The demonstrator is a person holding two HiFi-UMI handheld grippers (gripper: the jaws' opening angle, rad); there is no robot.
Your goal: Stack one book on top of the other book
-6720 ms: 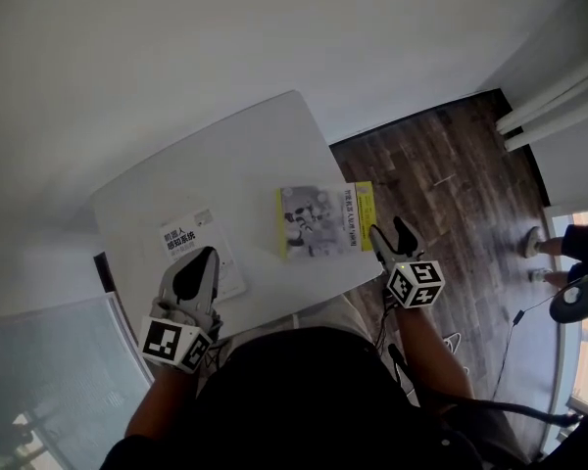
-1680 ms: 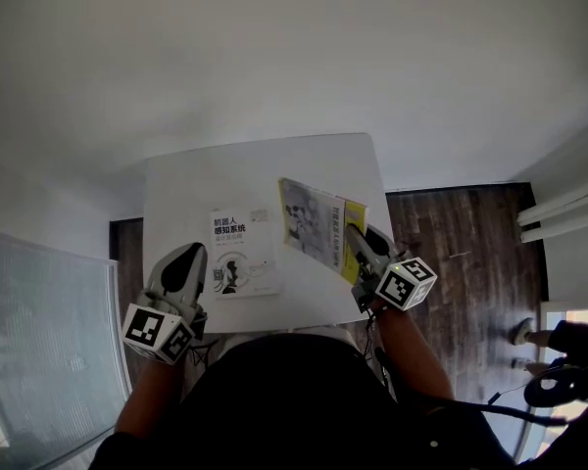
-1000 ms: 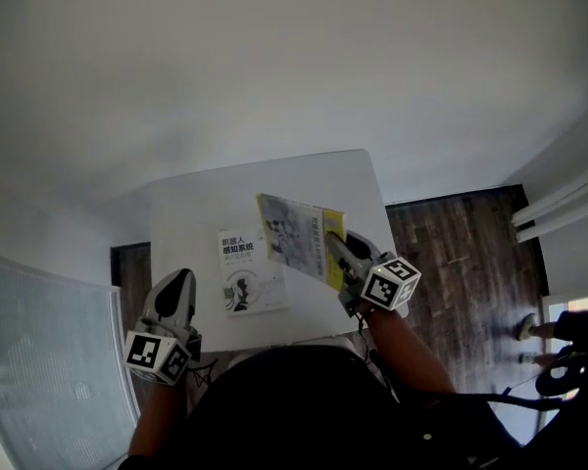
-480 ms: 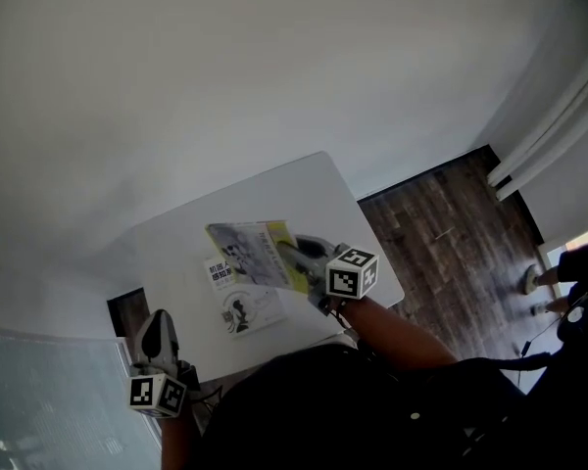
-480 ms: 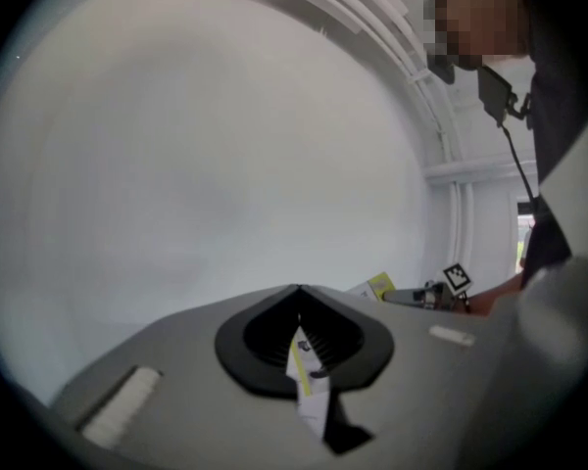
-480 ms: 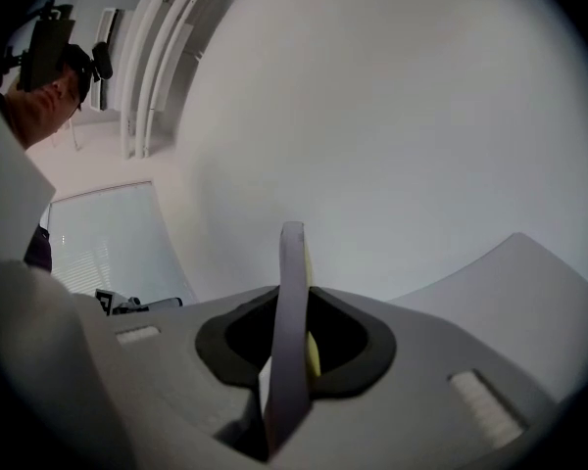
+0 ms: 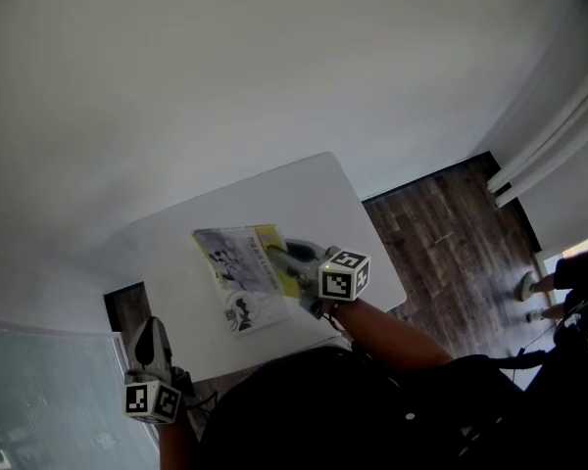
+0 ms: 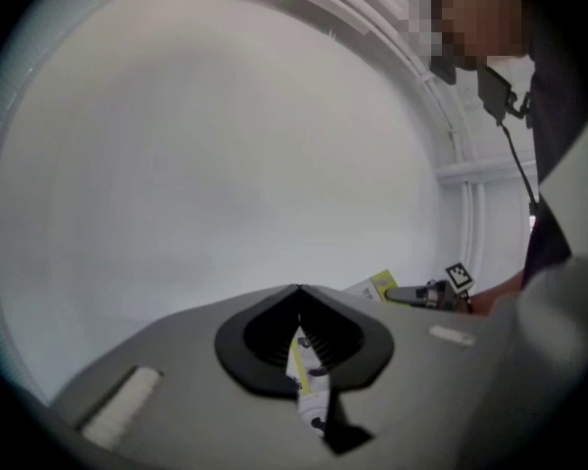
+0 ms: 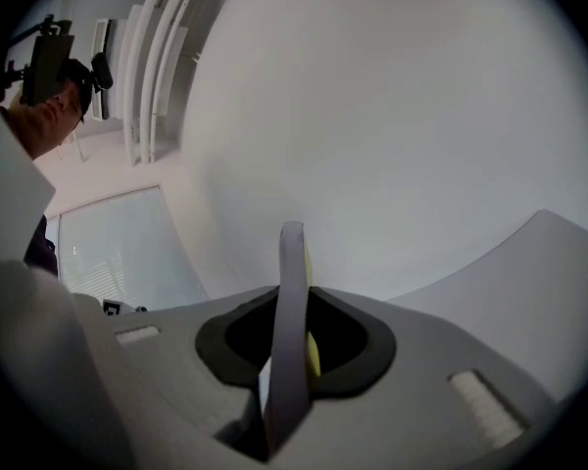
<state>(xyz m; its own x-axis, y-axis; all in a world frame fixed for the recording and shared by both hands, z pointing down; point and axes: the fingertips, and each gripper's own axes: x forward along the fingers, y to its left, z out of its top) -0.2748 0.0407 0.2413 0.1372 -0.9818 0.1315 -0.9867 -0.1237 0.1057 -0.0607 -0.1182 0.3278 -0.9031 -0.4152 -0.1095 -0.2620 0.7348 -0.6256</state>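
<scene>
White book (image 7: 247, 316) lies flat near the front edge of the table (image 7: 304, 189), and at its 8 o'clock our left gripper (image 7: 154, 329) hangs off the table with jaws closed on nothing, parked there, we think, to leave the stacking path free. Over the white book, hiding most of it, hangs the yellow-edged book (image 7: 233, 255), cover up; we cannot tell whether the two touch. Our right gripper (image 7: 284, 255) is clamped on its yellow edge from 3 o'clock, a side hold that we judge lets us lay it down flat
</scene>
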